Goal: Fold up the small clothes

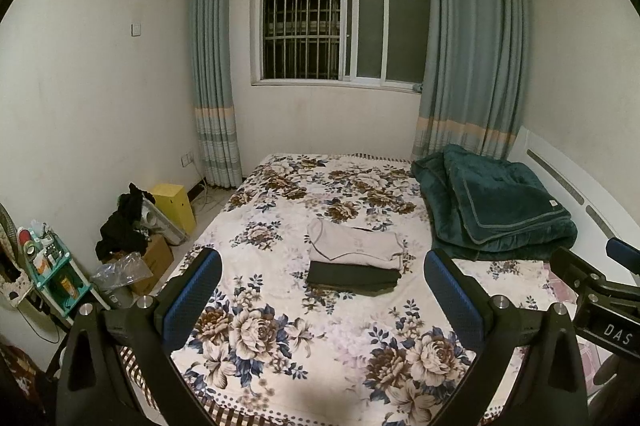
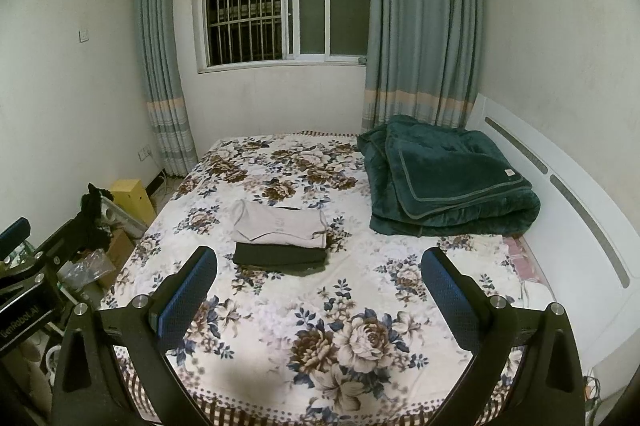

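Two folded garments (image 1: 355,247) on bed (image 1: 280,346)

You have a folded beige cotton top (image 1: 354,246) lying flat mid-bed, its far corner slightly lifted. Touching its near edge lies a folded dark olive garment (image 1: 354,278), a neat flat rectangle with stacked layers showing.

The left gripper (image 1: 322,274) has black angular arms, two fingers (image 1: 192,300) faced with dimpled blue pads, and round silver screw heads near each finger base. The right gripper (image 2: 319,272) has the same build; seen from the left wrist, its black body bears white letters "DAS".
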The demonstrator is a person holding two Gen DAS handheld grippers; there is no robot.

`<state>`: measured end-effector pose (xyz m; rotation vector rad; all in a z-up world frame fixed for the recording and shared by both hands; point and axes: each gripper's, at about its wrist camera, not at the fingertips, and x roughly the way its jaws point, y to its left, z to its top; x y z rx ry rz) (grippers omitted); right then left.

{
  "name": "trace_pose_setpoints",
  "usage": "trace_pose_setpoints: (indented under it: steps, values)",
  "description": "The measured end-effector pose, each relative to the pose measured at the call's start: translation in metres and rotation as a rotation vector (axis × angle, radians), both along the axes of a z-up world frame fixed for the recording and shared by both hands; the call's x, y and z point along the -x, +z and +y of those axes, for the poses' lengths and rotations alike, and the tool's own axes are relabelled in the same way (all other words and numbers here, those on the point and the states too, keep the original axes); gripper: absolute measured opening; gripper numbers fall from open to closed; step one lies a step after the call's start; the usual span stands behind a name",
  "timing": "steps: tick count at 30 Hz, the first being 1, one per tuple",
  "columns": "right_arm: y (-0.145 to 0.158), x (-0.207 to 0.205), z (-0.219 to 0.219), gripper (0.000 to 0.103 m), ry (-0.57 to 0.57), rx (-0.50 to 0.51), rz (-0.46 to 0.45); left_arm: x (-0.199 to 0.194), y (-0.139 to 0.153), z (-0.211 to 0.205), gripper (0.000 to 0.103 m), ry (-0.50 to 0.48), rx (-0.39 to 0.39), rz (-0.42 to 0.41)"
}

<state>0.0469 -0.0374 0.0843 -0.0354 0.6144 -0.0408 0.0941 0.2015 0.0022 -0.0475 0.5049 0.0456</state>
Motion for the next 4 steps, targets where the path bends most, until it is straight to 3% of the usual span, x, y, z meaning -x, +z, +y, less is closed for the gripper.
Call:
trace_pose_setpoints:
  steps: [4]
  values:
    - [-0.0007, 0.0003, 0.0003, 0.103, 0.0, 0.0, -0.001, 0.0045, 0.0086, 0.0011, 0.103, 0.003, -0.004, -0.016]
